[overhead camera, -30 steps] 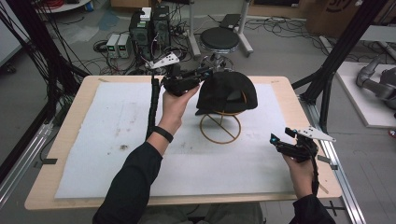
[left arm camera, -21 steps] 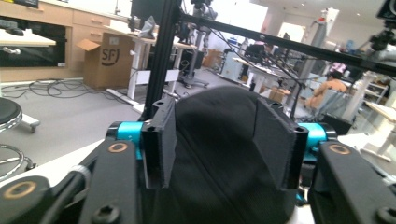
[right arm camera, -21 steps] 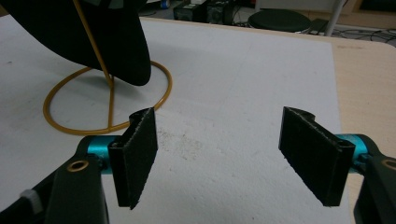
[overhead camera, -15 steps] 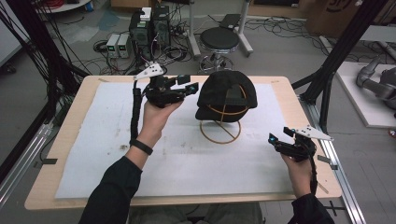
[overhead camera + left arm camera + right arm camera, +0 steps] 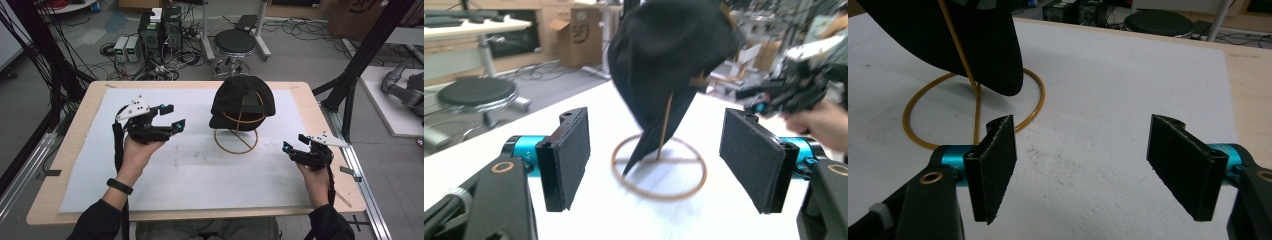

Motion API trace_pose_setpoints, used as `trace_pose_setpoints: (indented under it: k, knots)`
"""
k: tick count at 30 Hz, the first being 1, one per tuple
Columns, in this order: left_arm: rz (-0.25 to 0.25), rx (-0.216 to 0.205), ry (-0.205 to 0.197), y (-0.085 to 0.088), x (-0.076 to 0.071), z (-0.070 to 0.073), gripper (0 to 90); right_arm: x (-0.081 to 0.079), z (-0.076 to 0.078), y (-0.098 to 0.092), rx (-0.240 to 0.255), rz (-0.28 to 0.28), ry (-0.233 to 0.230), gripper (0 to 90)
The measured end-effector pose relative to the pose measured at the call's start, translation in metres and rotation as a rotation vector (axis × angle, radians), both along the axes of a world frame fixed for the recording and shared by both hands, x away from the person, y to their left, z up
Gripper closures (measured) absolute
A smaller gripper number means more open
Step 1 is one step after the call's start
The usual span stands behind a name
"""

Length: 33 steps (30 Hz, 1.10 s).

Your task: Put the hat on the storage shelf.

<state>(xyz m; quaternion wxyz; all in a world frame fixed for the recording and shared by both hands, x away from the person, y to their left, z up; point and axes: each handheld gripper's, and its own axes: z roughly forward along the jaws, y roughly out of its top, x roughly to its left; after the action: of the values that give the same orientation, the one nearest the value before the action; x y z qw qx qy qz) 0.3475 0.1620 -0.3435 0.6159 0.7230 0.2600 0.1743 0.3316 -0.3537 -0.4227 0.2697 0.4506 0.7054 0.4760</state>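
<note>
Black cap (image 5: 243,102) sits on a yellow wire stand (image 5: 236,140) mid-table, untouched. Left gripper (image 5: 169,116) and right gripper (image 5: 294,144) hover either side, fingers spread apart, empty. A sideways nudge could probably tip the light stand and drop the cap.

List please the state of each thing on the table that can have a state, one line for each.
Left tongs: open, holding nothing, raised beside the cap.
Right tongs: open, holding nothing, low over the table.
Black cap: hanging on the wire stand, not gripped.
Wire stand: upright, ring base flat on the white mat.
</note>
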Motion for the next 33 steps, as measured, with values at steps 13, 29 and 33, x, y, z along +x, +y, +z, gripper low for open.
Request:
trace_pose_setpoints:
  k: [13, 29, 33]
  knots:
    - [0.088, 0.043, 0.038, 0.037, -0.027, -0.049, 25.4, 0.003, -0.001, 0.004, -0.010, 0.014, 0.002, 27.4]
    - [0.178, 0.124, 0.027, 0.063, -0.035, -0.070, 24.3, 0.011, -0.002, 0.010, -0.011, 0.027, 0.009, 27.3]
    - [0.199, 0.129, 0.021, 0.067, -0.034, -0.069, 24.4, 0.010, -0.003, 0.009, -0.010, 0.025, 0.011, 27.3]
